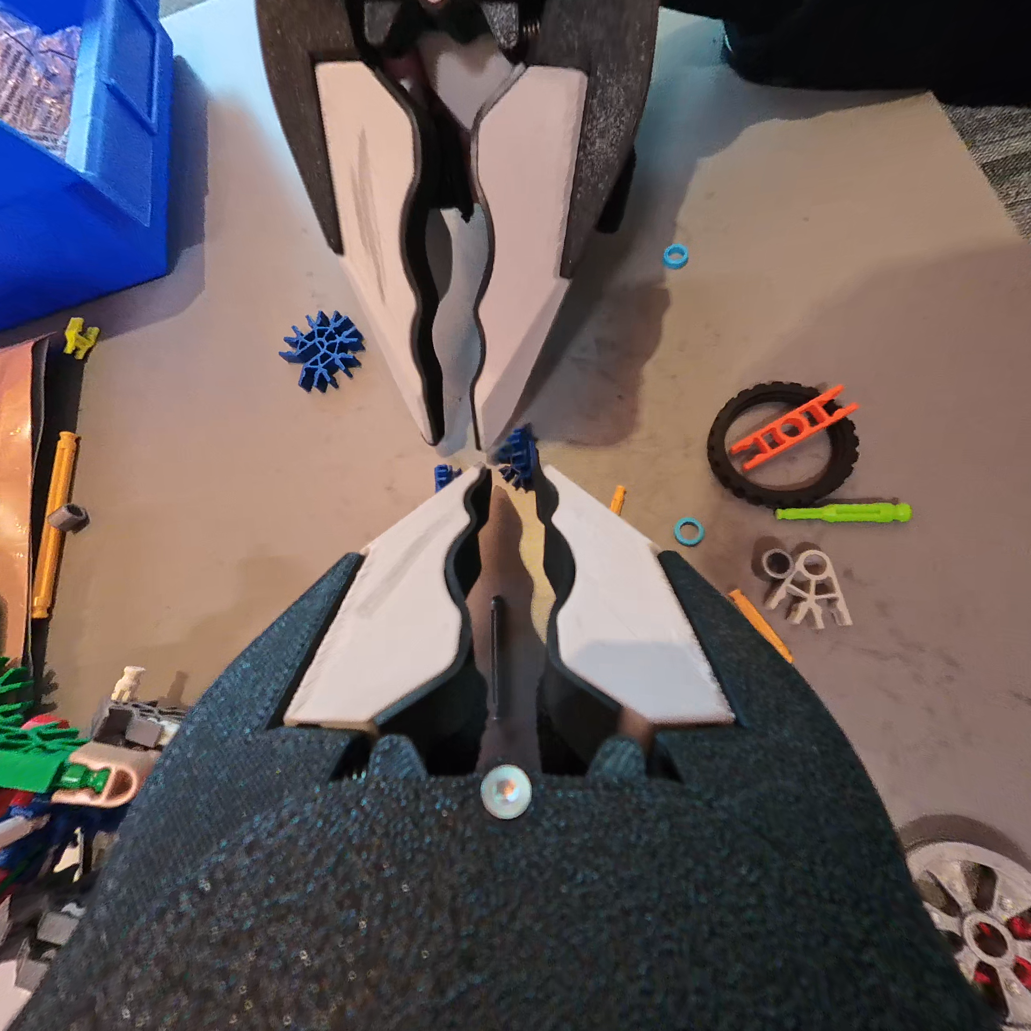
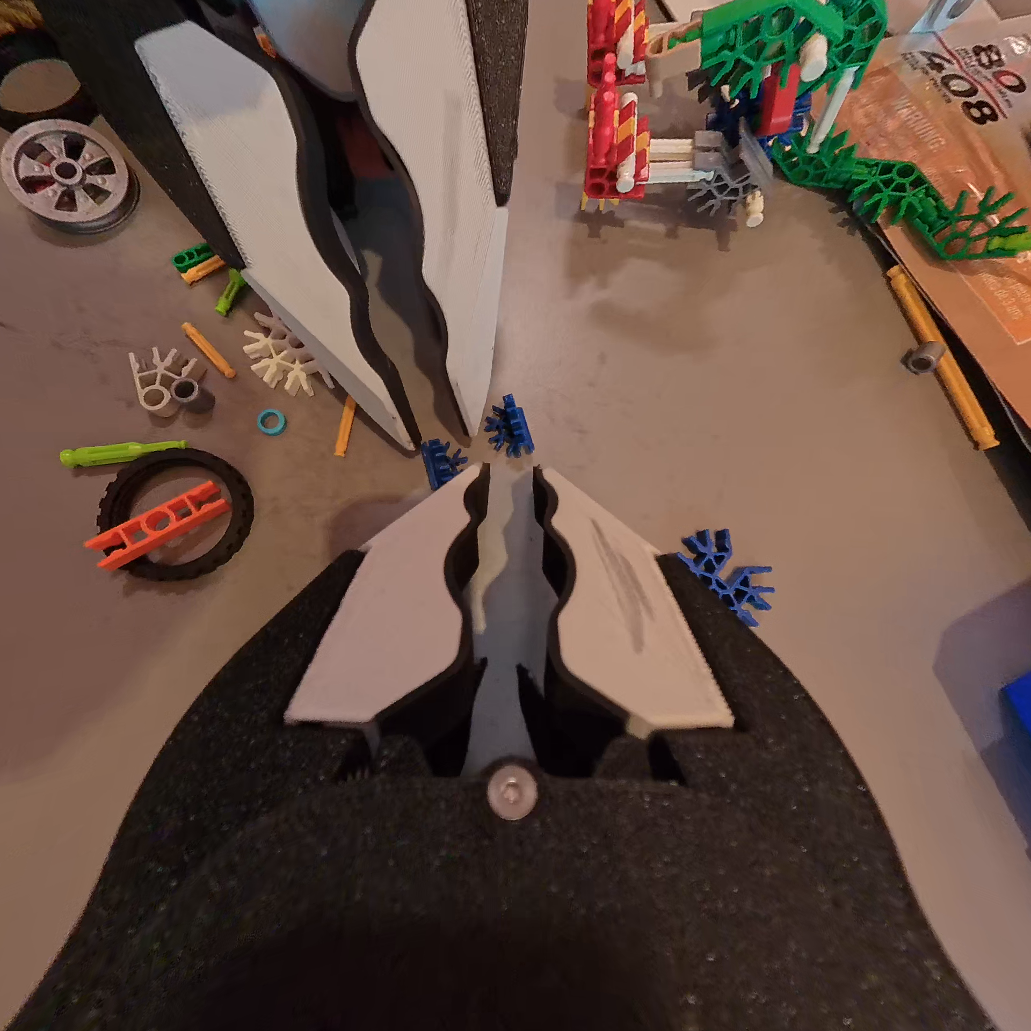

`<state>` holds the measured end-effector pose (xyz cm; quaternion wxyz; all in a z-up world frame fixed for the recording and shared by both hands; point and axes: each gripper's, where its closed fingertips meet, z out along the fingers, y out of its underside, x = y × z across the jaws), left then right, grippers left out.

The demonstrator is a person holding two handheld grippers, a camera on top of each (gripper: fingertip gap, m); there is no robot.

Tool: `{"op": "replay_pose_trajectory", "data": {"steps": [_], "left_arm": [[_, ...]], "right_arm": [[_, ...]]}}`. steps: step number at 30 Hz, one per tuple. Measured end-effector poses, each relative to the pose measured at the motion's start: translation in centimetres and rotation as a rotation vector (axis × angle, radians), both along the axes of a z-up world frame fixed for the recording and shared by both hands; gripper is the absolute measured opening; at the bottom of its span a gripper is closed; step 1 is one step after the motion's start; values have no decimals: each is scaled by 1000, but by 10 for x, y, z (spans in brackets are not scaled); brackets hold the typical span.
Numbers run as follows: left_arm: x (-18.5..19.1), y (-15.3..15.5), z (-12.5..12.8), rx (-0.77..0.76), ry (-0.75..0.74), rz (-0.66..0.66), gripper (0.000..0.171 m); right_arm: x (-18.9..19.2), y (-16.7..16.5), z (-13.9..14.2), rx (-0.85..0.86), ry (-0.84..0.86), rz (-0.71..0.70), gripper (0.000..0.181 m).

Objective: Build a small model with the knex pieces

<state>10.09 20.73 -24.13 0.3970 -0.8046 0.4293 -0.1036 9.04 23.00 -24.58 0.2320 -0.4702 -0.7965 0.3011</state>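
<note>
My two grippers meet tip to tip over a grey table. My left gripper (image 1: 513, 471) is shut on a small blue toothed connector (image 1: 519, 458) that sticks out of its tips. My right gripper (image 2: 509, 467) is shut on a second small blue connector (image 2: 510, 427). In the left wrist view the right gripper (image 1: 457, 443) comes down from above, with its blue piece (image 1: 446, 477) at its tips. In the right wrist view the left gripper (image 2: 441, 443) comes down from above, with its piece (image 2: 441, 464) at its tips. The two blue pieces sit side by side, almost touching.
A third blue snowflake connector (image 1: 321, 348) lies loose nearby. A black tyre (image 1: 719, 446) with an orange connector (image 1: 792, 427) across it, a green rod (image 1: 842, 512), a grey connector (image 1: 803, 580) and teal rings lie to one side. A blue bin (image 1: 83, 212), a yellow rod (image 2: 943, 357) and a green and red built model (image 2: 781, 67) stand on the other. Less than 4 cm separates the two grippers' tips. From the left gripper's tips to the green rod (image 1: 842, 512) is close to 10 cm. Look for it in the right wrist view (image 2: 124, 449) too.
</note>
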Motion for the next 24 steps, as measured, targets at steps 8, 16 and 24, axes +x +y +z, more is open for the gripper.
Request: {"op": "replay_pose_trajectory", "data": {"steps": [8,16,24], "left_arm": [[1,-2,-3,-19,8,-7,12],[0,-7,-6,-44,16,-23,8],[-2,-9,-6,-51,17,-23,10]], "right_arm": [[0,-4,-5,14,-16,15,15],[-3,-7,-5,21,-9,19,15],[-4,-3,0,23,12,7,15]]}}
